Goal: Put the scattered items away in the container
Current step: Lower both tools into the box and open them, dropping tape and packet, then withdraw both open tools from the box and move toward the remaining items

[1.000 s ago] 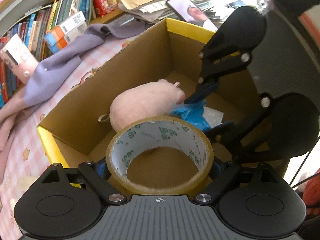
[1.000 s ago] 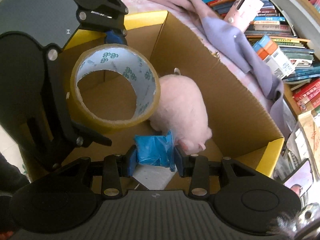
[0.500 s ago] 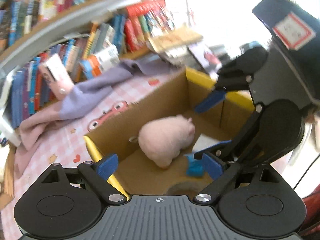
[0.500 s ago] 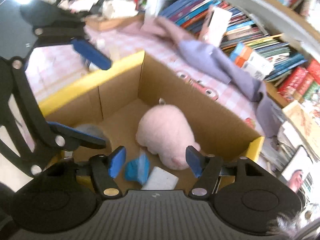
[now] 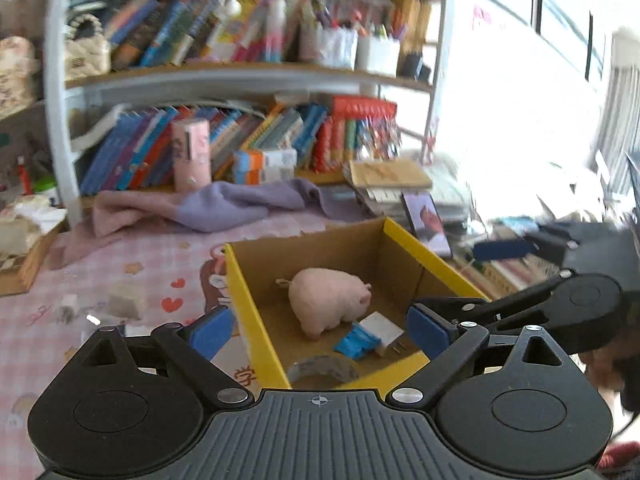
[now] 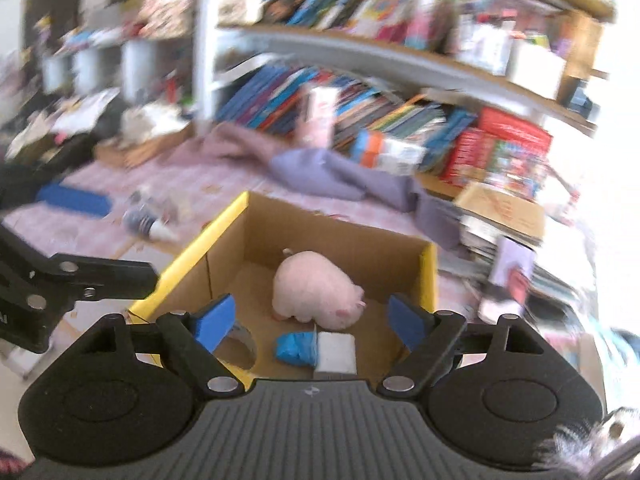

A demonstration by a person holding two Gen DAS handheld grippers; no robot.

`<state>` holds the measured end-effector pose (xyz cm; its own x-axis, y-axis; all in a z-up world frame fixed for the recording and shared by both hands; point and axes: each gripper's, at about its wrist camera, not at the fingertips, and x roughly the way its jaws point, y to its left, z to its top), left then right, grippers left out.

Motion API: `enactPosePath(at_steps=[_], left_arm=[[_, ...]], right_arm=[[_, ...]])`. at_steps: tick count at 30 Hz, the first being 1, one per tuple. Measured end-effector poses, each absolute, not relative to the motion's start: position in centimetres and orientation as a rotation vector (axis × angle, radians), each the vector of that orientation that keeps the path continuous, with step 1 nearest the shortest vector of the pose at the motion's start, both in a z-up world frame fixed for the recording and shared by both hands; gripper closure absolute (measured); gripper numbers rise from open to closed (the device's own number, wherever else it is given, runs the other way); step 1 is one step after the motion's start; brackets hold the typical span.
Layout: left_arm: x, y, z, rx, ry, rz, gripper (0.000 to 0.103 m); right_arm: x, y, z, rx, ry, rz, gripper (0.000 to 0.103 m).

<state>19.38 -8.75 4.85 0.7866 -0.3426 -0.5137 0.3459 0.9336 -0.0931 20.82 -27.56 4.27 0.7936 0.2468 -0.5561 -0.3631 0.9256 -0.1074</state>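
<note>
The yellow-rimmed cardboard box (image 5: 256,320) (image 6: 208,236) lies below both grippers. Inside it are a pink plush pig (image 5: 328,302) (image 6: 316,294), a blue packet (image 5: 356,342) (image 6: 296,348) attached to a white block (image 5: 380,328) (image 6: 336,350), and a roll of brown tape (image 5: 320,368) (image 6: 240,340). My left gripper (image 5: 318,332) hangs open and empty above the box's near edge. My right gripper (image 6: 311,322) is empty too; its jaws are opening, with nothing between them. Both views are blurred by motion.
The box sits on a pink checked tablecloth (image 5: 120,264). Behind it are a purple cloth (image 5: 240,204), a crowded bookshelf (image 5: 240,76), a paper stack (image 5: 388,176) and a phone (image 5: 426,220). A beige block (image 5: 126,306) and a small bottle (image 6: 148,226) lie left of the box.
The left gripper let go of the tape roll and the right gripper let go of the blue packet; both now lie in the box. Both grippers rose and drew back.
</note>
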Motion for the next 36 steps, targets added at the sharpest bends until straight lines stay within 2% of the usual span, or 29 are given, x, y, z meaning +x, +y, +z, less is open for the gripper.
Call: enactPosePath(at_steps=[6, 11, 24, 36], left_arm=[[14.5, -5.9, 4.2, 0.01, 0.48, -0.344, 0.007], [10.3, -2.6, 3.4, 0.048, 0.43, -0.277, 0.004], [3.9, 2.9, 0.5, 0.076, 0.564, -0.204, 0.004], [1.9, 6.8, 0.1, 0.034, 0.602, -0.144, 0.004]], right_arm=[[14.9, -25.4, 3.7, -0.101, 0.43, 0.095, 0.02], [10.0, -23.5, 3.2, -0.127, 0.372, 0.008, 0.018], [2.5, -17.1, -0.2, -0.099, 0.536, 0.055, 0.017], [1.4, -12.6, -0.5, -0.117, 0.619, 0.161, 0.017]])
